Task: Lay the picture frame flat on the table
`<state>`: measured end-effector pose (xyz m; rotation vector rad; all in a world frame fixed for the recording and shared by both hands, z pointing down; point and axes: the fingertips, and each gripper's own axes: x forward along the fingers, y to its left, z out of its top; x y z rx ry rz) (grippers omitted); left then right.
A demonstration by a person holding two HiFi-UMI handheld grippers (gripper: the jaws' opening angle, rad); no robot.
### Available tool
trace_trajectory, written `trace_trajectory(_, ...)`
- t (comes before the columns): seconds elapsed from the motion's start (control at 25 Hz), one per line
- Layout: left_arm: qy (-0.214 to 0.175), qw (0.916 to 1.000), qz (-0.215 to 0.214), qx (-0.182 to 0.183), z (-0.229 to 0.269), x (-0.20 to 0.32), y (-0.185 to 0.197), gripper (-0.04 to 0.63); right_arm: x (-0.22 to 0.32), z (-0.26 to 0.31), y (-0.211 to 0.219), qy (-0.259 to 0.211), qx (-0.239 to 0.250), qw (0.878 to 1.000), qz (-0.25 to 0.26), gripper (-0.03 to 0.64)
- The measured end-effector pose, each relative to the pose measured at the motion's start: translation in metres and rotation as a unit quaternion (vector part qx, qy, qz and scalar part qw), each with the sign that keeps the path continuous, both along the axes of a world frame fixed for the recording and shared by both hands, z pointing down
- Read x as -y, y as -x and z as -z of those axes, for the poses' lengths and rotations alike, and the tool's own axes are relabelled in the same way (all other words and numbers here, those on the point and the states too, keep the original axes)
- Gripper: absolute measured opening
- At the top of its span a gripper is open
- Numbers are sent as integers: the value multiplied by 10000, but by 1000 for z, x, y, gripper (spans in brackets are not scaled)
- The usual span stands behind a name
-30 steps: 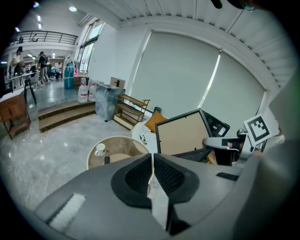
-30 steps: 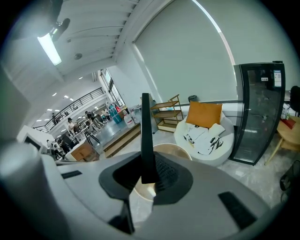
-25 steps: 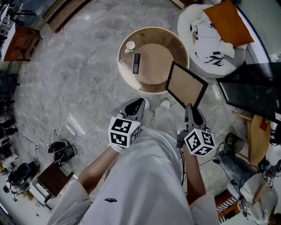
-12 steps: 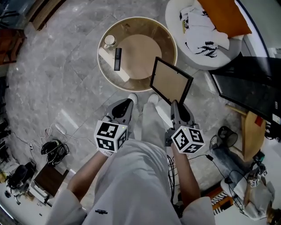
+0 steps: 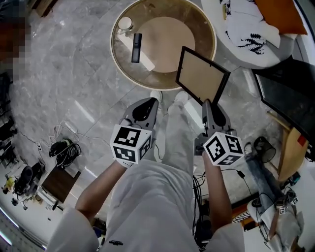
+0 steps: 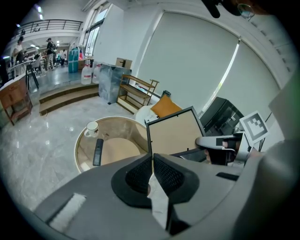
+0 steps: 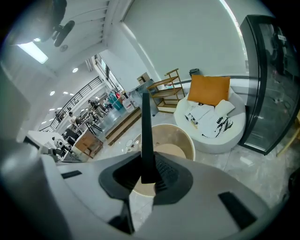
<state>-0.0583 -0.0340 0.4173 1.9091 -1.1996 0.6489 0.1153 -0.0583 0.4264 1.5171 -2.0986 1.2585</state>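
The picture frame (image 5: 203, 76) is off the desk, held up on a tilt with its plain brown panel toward the head camera. In the head view it overlaps the near right part of the round desk (image 5: 116, 53); contact with the rim cannot be made out. The right tool (image 5: 207, 103) is clamped on the frame's lower edge. In the right gripper view the black frame edge (image 7: 145, 136) rises straight up from between the pads (image 7: 161, 173), which press on both of its sides. The left tool (image 5: 149, 103) hangs level with the right one, well left of the frame, with its jaws together and nothing between them. From the left gripper view the frame (image 6: 174, 133) stands beside the desk's right side.

On the desk a white mug (image 5: 125, 23) sits at the far left, and a dark remote (image 5: 136, 41) lies just beside it. Past the desk to the right stands a white armchair (image 5: 246, 34) with an orange cushion (image 5: 278, 10). The floor (image 5: 74, 74) is grey marble.
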Motion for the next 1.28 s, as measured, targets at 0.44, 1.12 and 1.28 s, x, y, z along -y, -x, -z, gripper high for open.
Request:
trace_trajectory(0.44,183,9996,209,94,-90,24,12,12,20,-92,23,299,155,9991,253,53)
trace_trajectory(1.12,529,9974,476,114,-197,30,22,9,39,-202,48,804,518,9944,452,54)
trace_trajectory(1.28,618,9969,476,61,-215,30,16,9,43,-222,53,906,656,9925,495,54)
